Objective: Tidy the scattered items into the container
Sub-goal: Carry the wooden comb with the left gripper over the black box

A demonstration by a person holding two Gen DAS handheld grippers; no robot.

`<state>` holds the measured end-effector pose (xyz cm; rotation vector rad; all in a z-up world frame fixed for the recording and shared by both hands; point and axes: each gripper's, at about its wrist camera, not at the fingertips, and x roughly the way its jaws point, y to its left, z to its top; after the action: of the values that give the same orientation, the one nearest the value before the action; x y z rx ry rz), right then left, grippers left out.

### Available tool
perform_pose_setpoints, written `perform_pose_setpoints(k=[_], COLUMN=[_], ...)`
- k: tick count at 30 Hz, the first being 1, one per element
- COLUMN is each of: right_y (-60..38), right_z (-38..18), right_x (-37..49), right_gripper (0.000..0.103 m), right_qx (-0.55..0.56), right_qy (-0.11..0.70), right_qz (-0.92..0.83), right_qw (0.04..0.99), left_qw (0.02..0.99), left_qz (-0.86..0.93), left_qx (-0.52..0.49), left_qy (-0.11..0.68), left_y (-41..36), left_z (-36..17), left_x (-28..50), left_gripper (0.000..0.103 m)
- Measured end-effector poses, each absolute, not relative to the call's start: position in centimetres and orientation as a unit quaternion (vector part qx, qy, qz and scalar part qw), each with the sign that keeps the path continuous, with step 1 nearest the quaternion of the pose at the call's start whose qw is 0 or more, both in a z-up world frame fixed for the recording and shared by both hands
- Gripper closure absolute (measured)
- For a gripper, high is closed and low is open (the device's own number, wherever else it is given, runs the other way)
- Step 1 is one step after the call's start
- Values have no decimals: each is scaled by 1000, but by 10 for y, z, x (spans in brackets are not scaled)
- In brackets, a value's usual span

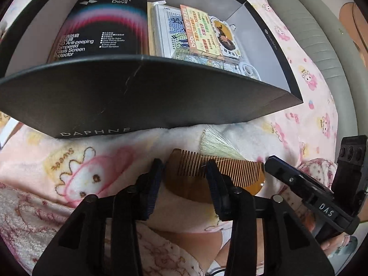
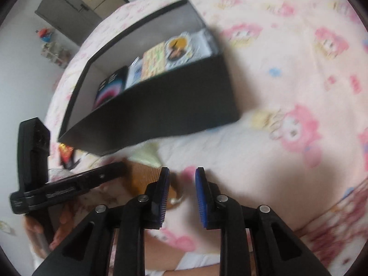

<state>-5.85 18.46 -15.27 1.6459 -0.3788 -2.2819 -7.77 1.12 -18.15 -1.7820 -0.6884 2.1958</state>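
Your left gripper [image 1: 184, 172] stood part open right over the wooden comb [image 1: 214, 177], one finger past the comb's left end and the other across its teeth, pads not yet pressing, so it held nothing. The comb lay on the bed's pink blanket [image 1: 306, 105] just in front of the near wall of the black box [image 1: 142, 94], its long axis running along that wall, teeth toward the box, a pale tassel [image 1: 214, 145] between them. Your right gripper [image 2: 181, 189] hung empty just right of the comb, jaws at their narrowest; the left was nearer
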Motion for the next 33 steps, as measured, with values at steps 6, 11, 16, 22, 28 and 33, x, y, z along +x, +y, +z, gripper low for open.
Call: perform_pose_setpoints(k=[6,11,16,22,28,33], right_y=[172,168,175,186,177,157], right_z=[-161,-168,-164,-134,-71,-34], right_x=[-57,-56,-56,-54,-73,-130], right_gripper=[79,79,76,76,76,76], right_qx=[593,601,598,566,499,467], right_qy=[-129,-110,-117,-138,-114,-90], right_qz=[-776,-774,-774,-792,-833,-848], right_qw=[172,167,174,181,210,232], left_qw=[154,131,134,129,135,117], left_qz=[748,750,757,788,824,845], left_qx=[-590,-608,-601,-561,-501,-465], left_qy=[-262,-225,-219,-218,-227,-235], left_y=[9,19,21,22,7,-21], left_z=[-174,-176,-167,-124,-63,-35], left_x=[-71,-71,-63,-51,-69,-123], left_gripper=[63,64,70,73,72,73])
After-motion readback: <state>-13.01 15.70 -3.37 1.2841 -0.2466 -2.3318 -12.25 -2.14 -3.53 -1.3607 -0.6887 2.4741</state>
